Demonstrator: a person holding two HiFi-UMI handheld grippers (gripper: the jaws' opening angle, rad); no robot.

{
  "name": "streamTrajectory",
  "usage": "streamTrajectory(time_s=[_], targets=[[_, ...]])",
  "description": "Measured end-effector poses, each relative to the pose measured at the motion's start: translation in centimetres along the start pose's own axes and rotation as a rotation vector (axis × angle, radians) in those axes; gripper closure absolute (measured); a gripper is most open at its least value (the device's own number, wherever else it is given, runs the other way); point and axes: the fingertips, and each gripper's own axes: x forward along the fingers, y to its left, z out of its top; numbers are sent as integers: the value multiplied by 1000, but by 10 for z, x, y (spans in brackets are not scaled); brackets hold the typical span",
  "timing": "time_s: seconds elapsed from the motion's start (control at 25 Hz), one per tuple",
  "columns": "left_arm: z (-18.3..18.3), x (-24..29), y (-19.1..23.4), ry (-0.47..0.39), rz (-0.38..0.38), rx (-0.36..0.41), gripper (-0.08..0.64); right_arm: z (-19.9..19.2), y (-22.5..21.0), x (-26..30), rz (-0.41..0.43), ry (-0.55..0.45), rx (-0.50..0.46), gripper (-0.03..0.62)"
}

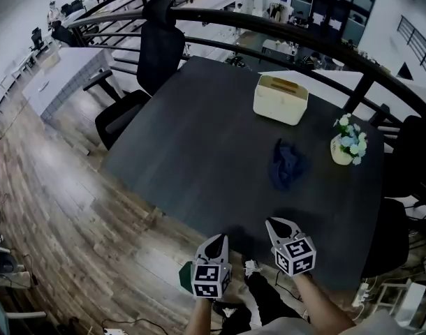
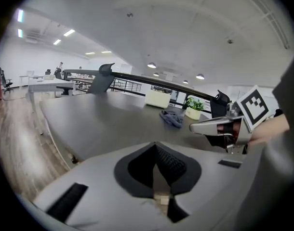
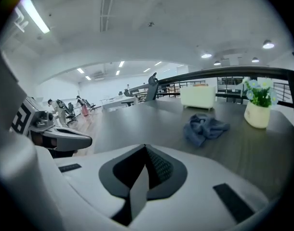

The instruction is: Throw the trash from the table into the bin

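Both sets of jaws are pressed together on nothing: left gripper and right gripper hover at the table's near edge. The cloth, likely the trash, lies farther in. I reckon I'm at the reach; next I open one gripper and go to it.

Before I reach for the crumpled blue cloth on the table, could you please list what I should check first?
1. Jaws open for grasping: not ok; left gripper and right gripper are both shut, empty.
2. Crumpled blue cloth lying free on the dark table: ok.
3. Bare tabletop between grippers and cloth: ok.
4. White flower pot apart from cloth: ok.
5. Bin in view: cannot tell.
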Motion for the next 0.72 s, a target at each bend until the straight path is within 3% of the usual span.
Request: streamTrajectory(time_s=[0.12,0.28,0.4,0.52,0.6,0.64,0.72], targets=[[23,41,-13,21,-42,28,537,22,-50,10,-62,-4,13,561],[46,96,-30,44,-97,61,537,33,-99,31,-84,16,-20,552],[68,108,-79,42,-127,82,537,40,-130,3,-73,47,-52,471],[95,76,-174,31,-167,91,537,53,-155,-91,-81,81,-112,344],[111,52,-224,20,-199,88,537,60,-167,-142,-103,117,-159,222],[116,48,-236,17,-213,88,537,60,-173,-153,-114,137,-173,171],[119,61,-228,30,-215,88,537,53,-186,-130,-107,174,-174,143]])
